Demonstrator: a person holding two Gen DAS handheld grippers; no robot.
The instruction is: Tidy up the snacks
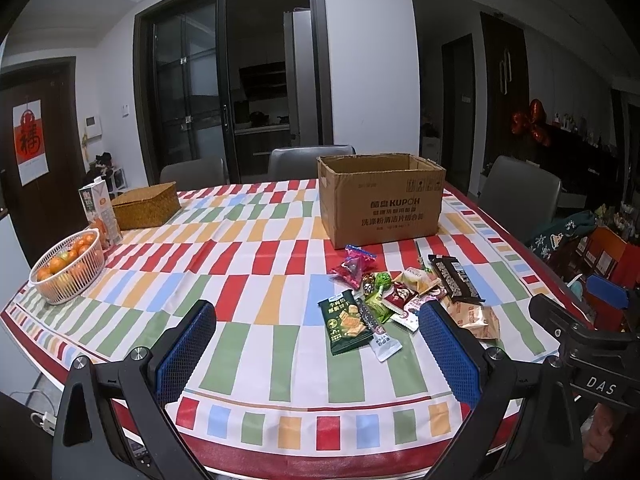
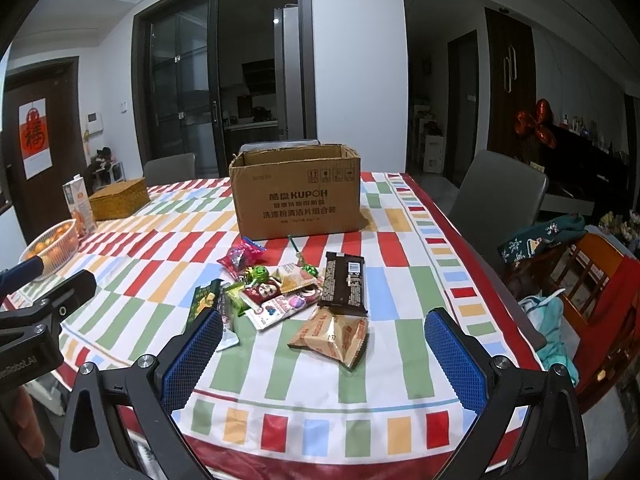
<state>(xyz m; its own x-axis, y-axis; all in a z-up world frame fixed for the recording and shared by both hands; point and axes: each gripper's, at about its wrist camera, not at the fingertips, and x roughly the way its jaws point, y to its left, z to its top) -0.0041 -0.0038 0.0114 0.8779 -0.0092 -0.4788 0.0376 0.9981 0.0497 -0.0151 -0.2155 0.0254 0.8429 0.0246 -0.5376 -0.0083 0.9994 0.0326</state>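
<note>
Left gripper (image 1: 318, 340) gapes wide, nothing between its pads, low over the near table edge. Snack pile (image 1: 404, 300) sits at its 1 o'clock, green cracker bag (image 1: 346, 322) nearest. Right gripper (image 2: 324, 344) is also spread and empty; tan biscuit pack (image 2: 332, 334) lies dead ahead at 12, long axis running 10-to-4. Dark chocolate bar (image 2: 343, 284) just beyond points 12-to-6. Cardboard box (image 2: 298, 196) stands open at 12, past the pile. Right looks nearer for the first pick
</note>
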